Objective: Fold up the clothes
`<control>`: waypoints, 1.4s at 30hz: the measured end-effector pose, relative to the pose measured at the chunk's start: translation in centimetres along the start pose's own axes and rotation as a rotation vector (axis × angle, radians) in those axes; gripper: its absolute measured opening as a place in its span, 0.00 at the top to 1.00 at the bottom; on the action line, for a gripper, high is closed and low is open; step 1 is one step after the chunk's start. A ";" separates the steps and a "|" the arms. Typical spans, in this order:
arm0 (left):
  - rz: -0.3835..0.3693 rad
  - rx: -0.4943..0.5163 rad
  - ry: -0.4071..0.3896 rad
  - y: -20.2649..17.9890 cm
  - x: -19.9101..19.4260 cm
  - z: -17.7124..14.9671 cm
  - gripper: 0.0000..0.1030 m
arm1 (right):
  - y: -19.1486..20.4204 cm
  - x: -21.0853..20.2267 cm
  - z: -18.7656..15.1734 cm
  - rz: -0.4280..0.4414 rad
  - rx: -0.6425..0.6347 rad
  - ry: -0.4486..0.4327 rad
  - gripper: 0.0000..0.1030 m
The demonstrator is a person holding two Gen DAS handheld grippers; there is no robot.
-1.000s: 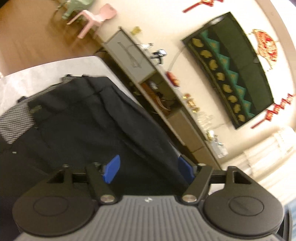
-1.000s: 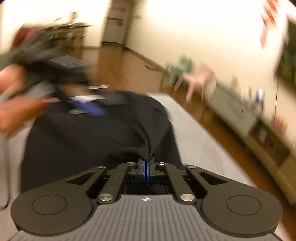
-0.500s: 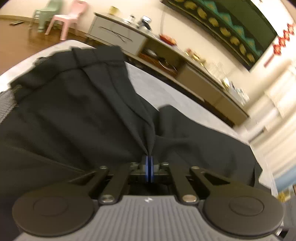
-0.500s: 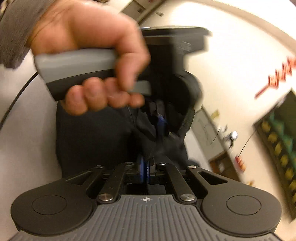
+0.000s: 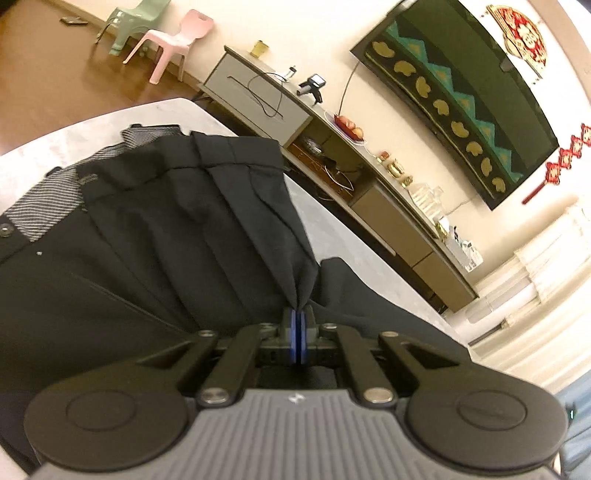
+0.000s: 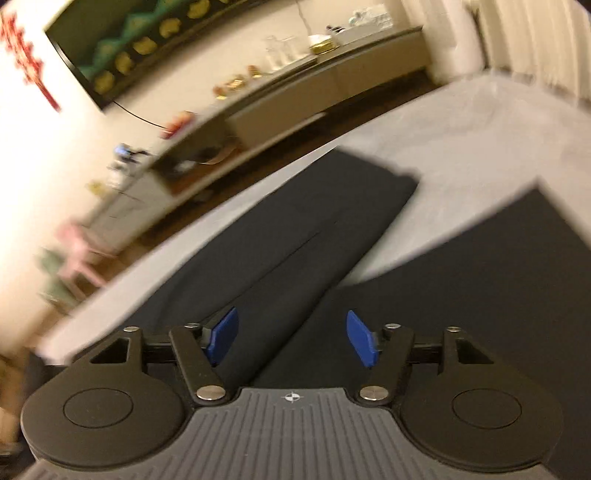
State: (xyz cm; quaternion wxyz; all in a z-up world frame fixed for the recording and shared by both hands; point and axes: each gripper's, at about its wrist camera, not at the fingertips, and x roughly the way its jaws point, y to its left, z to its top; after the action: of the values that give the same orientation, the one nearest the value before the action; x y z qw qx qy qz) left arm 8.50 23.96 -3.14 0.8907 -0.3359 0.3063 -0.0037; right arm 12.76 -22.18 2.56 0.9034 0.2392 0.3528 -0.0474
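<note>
your left claw (image 5: 297,314) pinched tight on the black trousers (image 5: 155,236), right claw (image 6: 291,338) spread wide over them, grey desk (image 6: 461,122) underneath

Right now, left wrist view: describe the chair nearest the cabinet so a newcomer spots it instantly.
Start at the long low cabinet under the wall screen and follow it to its far end at the wooden floor. Two small plastic chairs stand there; yours is the pink chair, closer to the cabinet than the green chair.

right tongs (image 6: 292,339): spread, empty | above black trousers (image 6: 295,236) | grey table (image 6: 461,122)
</note>
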 end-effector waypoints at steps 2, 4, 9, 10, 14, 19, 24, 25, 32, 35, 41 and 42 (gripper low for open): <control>0.007 0.013 0.005 -0.5 0.7 -0.2 0.98 | 1.4 2.1 1.2 -0.081 -0.101 0.000 0.19; 0.013 0.014 0.006 -0.5 1.0 -0.2 0.98 | 3.0 5.3 2.9 -0.158 -0.177 0.030 0.18; 0.003 -0.017 -0.008 0.0 1.3 0.3 0.98 | 5.3 10.0 2.6 -0.270 -0.286 0.052 0.56; 0.001 -0.018 -0.012 0.0 1.3 0.4 0.98 | 5.4 9.6 2.6 -0.266 -0.296 0.046 0.93; 0.011 -0.022 -0.036 0.1 0.6 0.4 0.98 | 4.5 7.3 3.3 -0.217 -0.310 -0.036 0.98; 0.027 -0.043 -0.066 0.1 -2.2 0.0 0.98 | 1.1 -6.5 1.6 -0.055 -0.179 -0.274 0.98; 0.073 -0.039 -0.042 0.5 -3.1 -1.0 0.98 | -5.7 -13.5 -6.8 -0.115 -0.131 -0.220 0.88; 0.083 -0.038 -0.037 0.6 -3.2 -1.2 0.98 | -7.6 -13.4 -7.8 -0.121 -0.068 -0.185 0.77; 0.147 -0.032 -0.004 1.1 -4.4 -2.5 0.98 | -16.2 -13.4 -8.2 0.053 0.433 -0.142 0.31; 0.161 -0.034 0.001 1.2 -4.3 -2.4 0.98 | -17.5 -11.8 -8.0 0.023 0.508 -0.105 0.33; 0.128 -0.079 -0.039 1.2 -4.5 -2.4 0.98 | -14.8 -9.6 -3.8 0.002 0.325 -0.141 1.00; 0.110 -0.081 -0.059 1.0 -5.3 -2.4 0.98 | -13.5 -11.6 -2.7 0.051 0.244 -0.248 1.00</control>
State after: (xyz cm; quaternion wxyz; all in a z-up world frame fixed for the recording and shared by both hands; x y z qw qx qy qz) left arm 2.62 24.46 -2.30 0.8839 -0.3543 0.2977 0.0677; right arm -0.99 -33.76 3.07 0.9052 0.3480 0.2241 -0.0959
